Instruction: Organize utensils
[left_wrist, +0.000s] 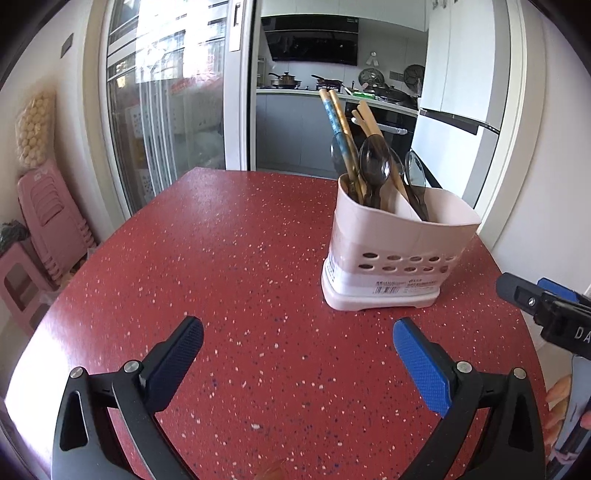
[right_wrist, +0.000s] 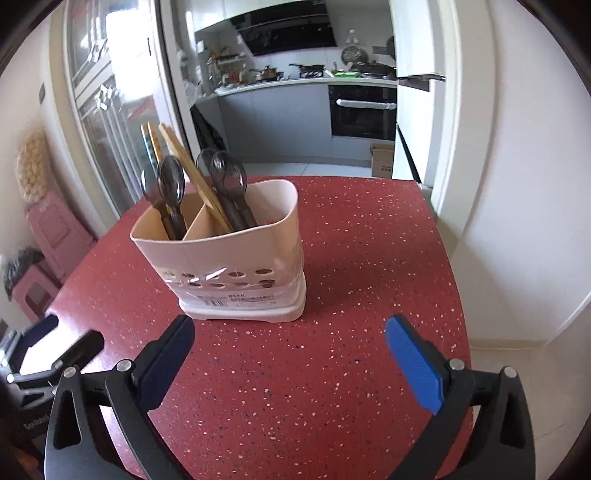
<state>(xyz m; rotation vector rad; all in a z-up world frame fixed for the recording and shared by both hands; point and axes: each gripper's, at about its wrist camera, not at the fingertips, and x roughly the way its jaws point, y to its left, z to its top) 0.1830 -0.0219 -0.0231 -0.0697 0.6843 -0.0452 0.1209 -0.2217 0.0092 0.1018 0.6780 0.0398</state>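
Left gripper (left_wrist: 297, 347) and right gripper (right_wrist: 290, 343): both gaping wide, carrying nothing, hovering over the red table (left_wrist: 229, 258). Pink holder (right_wrist: 236, 254): standing just ahead, spoons (right_wrist: 227, 177) and chopsticks (right_wrist: 184, 158) mixing across both compartments. Sorting is seemingly pending; next, pinching one handle. Only the right view is showing the divider clearly.

Two low wrist views, shared utensil holder (left_wrist: 399, 254).

Stood on a red speckled surface (left_wrist: 240, 258) beside stacked pink stools (left_wrist: 48, 221), facing glass sliding doors (left_wrist: 166, 110), a daylit kitchen with dark range hood (right_wrist: 291, 33), built-in oven (right_wrist: 364, 110), white walls.
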